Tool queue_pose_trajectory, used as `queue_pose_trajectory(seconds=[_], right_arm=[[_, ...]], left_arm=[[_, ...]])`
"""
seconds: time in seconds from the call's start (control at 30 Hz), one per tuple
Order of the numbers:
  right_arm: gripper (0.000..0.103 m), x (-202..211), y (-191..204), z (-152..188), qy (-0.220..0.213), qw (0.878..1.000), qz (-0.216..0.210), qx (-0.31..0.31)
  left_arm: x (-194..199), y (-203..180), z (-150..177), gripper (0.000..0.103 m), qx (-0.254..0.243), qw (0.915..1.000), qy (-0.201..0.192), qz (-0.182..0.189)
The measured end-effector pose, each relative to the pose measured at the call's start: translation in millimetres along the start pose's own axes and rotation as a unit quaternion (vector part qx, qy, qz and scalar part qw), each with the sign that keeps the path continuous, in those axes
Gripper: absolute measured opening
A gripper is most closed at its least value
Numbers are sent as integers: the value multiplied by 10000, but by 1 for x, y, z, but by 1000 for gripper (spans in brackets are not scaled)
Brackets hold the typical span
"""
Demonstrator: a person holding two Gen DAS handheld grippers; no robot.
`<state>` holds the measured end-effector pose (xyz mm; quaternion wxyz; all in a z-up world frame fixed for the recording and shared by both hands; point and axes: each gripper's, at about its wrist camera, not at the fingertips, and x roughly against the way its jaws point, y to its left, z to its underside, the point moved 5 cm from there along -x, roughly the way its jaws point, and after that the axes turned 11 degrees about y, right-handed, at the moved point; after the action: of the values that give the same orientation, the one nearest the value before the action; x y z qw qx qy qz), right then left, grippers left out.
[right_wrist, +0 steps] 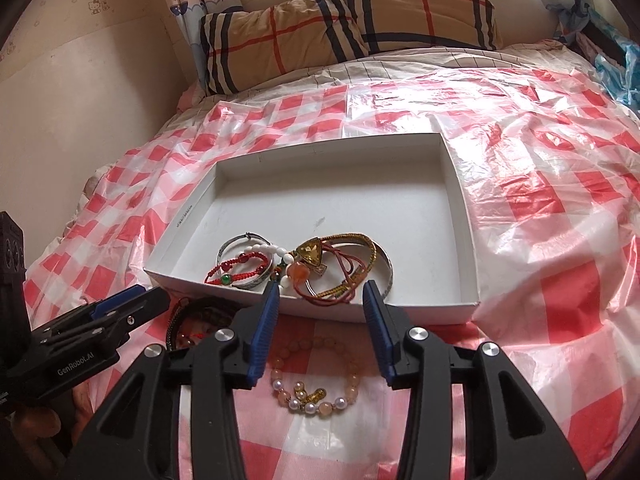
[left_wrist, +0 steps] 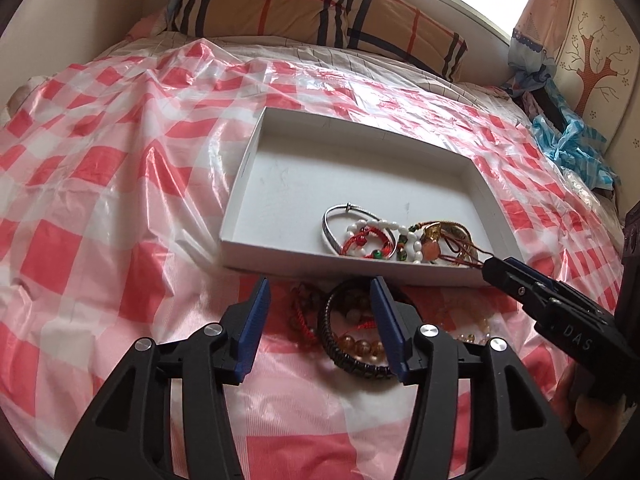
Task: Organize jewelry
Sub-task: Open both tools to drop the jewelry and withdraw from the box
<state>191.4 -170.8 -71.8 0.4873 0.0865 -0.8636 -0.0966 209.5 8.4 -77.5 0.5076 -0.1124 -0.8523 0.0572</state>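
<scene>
Left wrist view: left tool point(left_wrist: 320, 292) is seen with jaws apart, nothing clamped. A black braided bracelet point(left_wrist: 340, 344) lies on the bed's red-checked plastic sheet point(left_wrist: 100, 168), partly between the jaws and partly hidden by the right-side finger, amber beads inside its loop. A dark red beaded string point(left_wrist: 302, 300) sits just beside it. A white shallow box point(left_wrist: 248, 216) is placed beyond, holding a silver bangle point(left_wrist: 332, 220), red cord bracelet point(left_wrist: 366, 240) and white bead bracelet point(left_wrist: 404, 236) heaped at its near edge. Right tool point(left_wrist: 504, 266) is seen at the box's near right corner.

Right wrist view: right tool point(right_wrist: 320, 292) jaws apart, empty. A pink-and-pearl bead bracelet point(right_wrist: 316, 396) lies on the sheet below the jaws, outside the box point(right_wrist: 464, 216). The box's near wall is partly blocked by the fingertips. A plaid pillow point(right_wrist: 320, 28) sits at the bed head.
</scene>
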Motion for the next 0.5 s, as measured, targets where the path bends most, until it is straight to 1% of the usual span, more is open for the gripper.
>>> queue_pose_trajectory(seconds=[0.1,0.2,0.37,0.5], right_arm=[[43,0,-5,7,81,9999,-3,-88],[45,3,-9,7,41,9999,21,-158],[45,-3,-6,10,213,9997,-53,-119],[45,-11,-11,11,345,9991,-47,-251]], left_arm=[[-3,0,9,51,-70,9999,121,-28],[-4,-3,15,52,-160,9997,184,-71],[-5,-5,17,54,-244,9994,198,-146],[-8,-5,16,55,-253,9992,245,-212]])
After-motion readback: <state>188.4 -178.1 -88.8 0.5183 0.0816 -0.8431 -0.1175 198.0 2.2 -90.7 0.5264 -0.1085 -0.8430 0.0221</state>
